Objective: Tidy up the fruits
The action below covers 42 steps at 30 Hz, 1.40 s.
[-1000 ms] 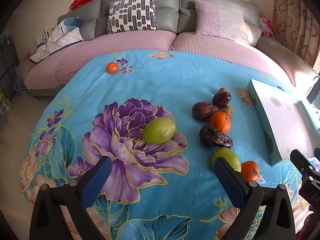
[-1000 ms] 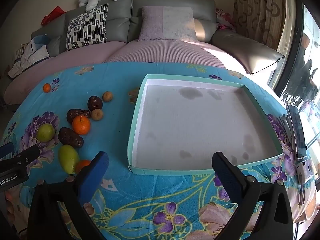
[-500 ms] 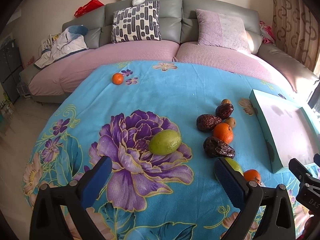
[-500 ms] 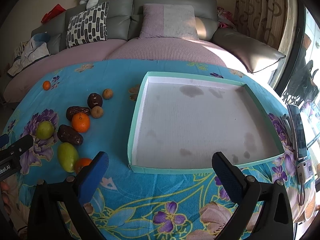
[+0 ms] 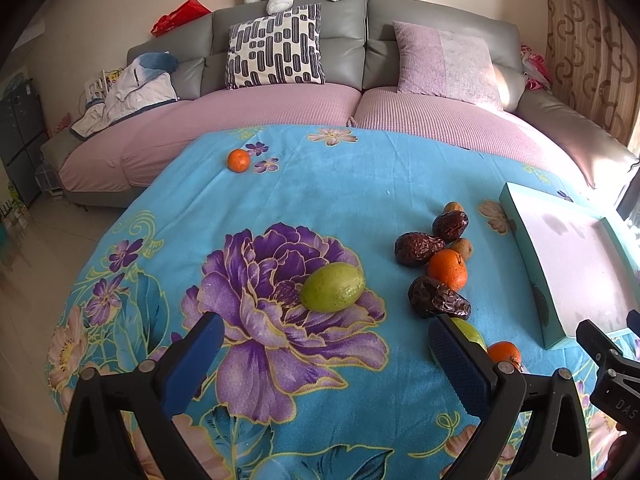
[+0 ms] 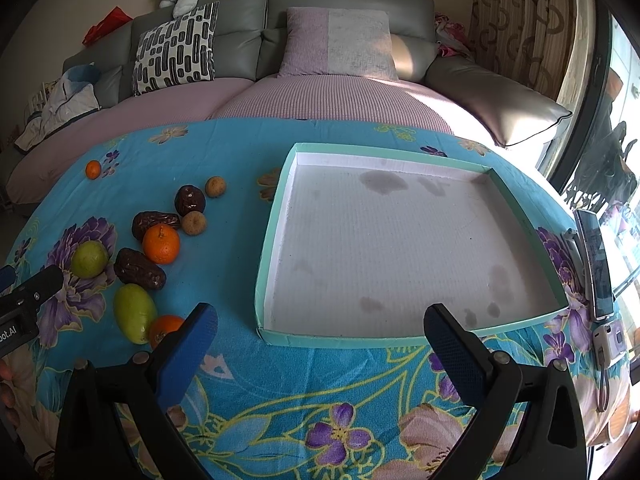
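Far-left orange: a small orange [image 6: 93, 169] is seen alone near the sofa-side edge of the flowered cloth [image 6: 304, 376], well apart from the other fruit.

Left gripper: the left gripper [image 5: 320, 354] is held above the cloth with its jaws spread wide and nothing between them; a green fruit [image 5: 333, 287] lies on the purple flower just ahead of it.

Fruit cluster: three dark dates [image 6: 139, 268] [image 6: 155, 221] [image 6: 190, 200], a larger orange [image 6: 161, 243], and two small brown fruits [image 6: 194, 223] [image 6: 215, 186] are gathered left of the tray, several touching or nearly so. Nearer the camera, an oblong green fruit [image 6: 135, 312] lies with a third orange [image 6: 165, 329] pressed against it.

Right gripper: the right gripper [image 6: 320, 350] is poised over the near rim of the tray, jaws spread apart, nothing gripped.

Tray: a shallow teal-edged tray [image 6: 516, 210] is set right of the fruit; only faint stains are seen on its white floor, and no fruit is inside.

Far right: a phone [image 6: 596, 264] and a small camera [image 6: 610, 340] are laid at the cloth's right edge.

Progress: nothing is judged sorted yet. Every fruit is left on the cloth, so the whole job remains, assuming the tray is the intended destination.

Likely first step: the green fruit ahead of the left gripper is judged the nearest candidate for picking.
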Motion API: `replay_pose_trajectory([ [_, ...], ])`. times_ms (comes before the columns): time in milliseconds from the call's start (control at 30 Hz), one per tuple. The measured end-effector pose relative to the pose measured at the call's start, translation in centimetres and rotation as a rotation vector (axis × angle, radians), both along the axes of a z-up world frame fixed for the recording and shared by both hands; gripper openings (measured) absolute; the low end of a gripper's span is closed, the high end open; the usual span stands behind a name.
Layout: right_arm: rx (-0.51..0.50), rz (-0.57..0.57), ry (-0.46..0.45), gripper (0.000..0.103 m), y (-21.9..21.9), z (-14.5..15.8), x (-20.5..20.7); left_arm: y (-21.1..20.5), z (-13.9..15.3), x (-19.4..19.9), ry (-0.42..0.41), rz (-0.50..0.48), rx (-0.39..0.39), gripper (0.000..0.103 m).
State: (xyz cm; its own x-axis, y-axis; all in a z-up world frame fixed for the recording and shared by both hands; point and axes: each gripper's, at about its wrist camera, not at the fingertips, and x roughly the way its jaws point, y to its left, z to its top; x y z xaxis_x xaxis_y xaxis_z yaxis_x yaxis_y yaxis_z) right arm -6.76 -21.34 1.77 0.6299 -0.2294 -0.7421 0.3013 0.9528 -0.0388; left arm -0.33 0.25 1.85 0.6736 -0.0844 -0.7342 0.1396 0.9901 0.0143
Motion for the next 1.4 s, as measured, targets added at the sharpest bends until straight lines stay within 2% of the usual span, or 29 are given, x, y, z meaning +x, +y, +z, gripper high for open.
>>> replay_pose_trajectory([
  [1400, -0.003, 0.021, 0.019, 0.103, 0.51, -0.31, 0.15, 0.22, -0.56, 0.39, -0.002, -0.003, 0.014, 0.103],
])
